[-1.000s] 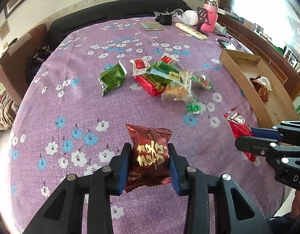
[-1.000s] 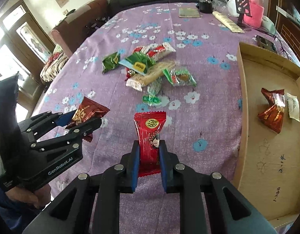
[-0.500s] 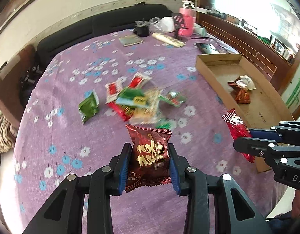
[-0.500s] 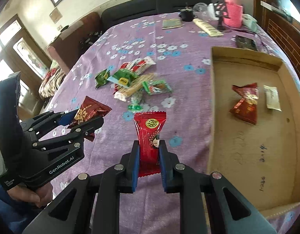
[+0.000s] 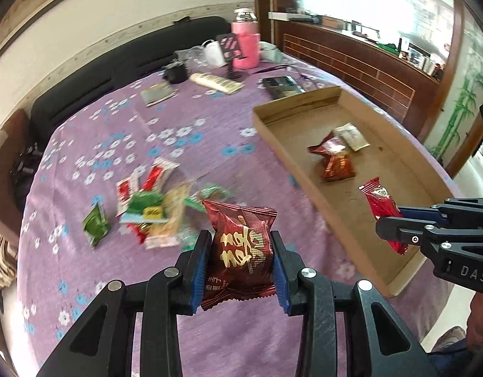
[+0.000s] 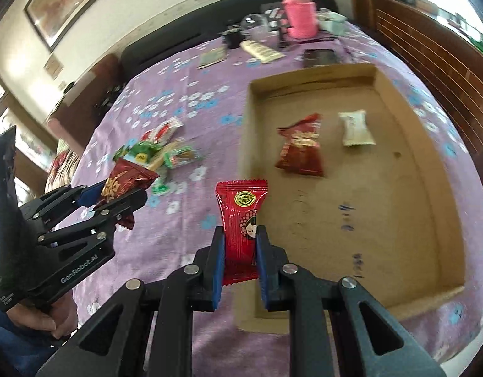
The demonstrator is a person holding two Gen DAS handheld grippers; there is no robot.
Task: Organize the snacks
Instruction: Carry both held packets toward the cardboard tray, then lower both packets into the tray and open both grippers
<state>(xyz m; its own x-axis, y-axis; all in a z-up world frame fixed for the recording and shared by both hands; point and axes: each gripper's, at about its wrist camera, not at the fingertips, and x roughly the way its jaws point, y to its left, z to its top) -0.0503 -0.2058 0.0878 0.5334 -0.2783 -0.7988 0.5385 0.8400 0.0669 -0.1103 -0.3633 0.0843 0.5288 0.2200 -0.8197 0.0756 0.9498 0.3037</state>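
Two grippers each carry a snack above the purple flowered tabletop [image 5: 122, 286]; the left gripper [image 5: 240, 262] has its jaws clamped on a dark red packet [image 5: 241, 248] with gold lettering, gripped by its two sides and held upright; the right gripper [image 6: 240, 259] has its jaws pressed nearly together on a slim bright red packet [image 6: 241, 216], pinched at its lower half, its yellow round emblem and a small cartoon face showing above the blue pads [image 6: 262, 260]. In the right wrist view the slim packet hangs over the near left wall of the cardboard tray [image 6: 423, 169], which lies flat on the tabletop's right side; the left gripper with its packet is off to the left, over bare cloth, with part of a hand [image 6: 37, 320] below its handle. Inside the tray, toward the far half, lie another dark red packet [image 6: 301, 150] and, just beside it to the right, a small white packet [image 6: 356, 128]. Left of the tray, well apart from it, a loose heap of green, red and beige snacks [image 5: 150, 201] lies blurred; one green packet [image 5: 95, 224] sits apart at its left. At the far edge stand a pink bottle [image 6: 299, 9], a long pale packet [image 6: 261, 51], a dark flat device [image 6: 320, 57] and a small booklet [image 6: 213, 57].
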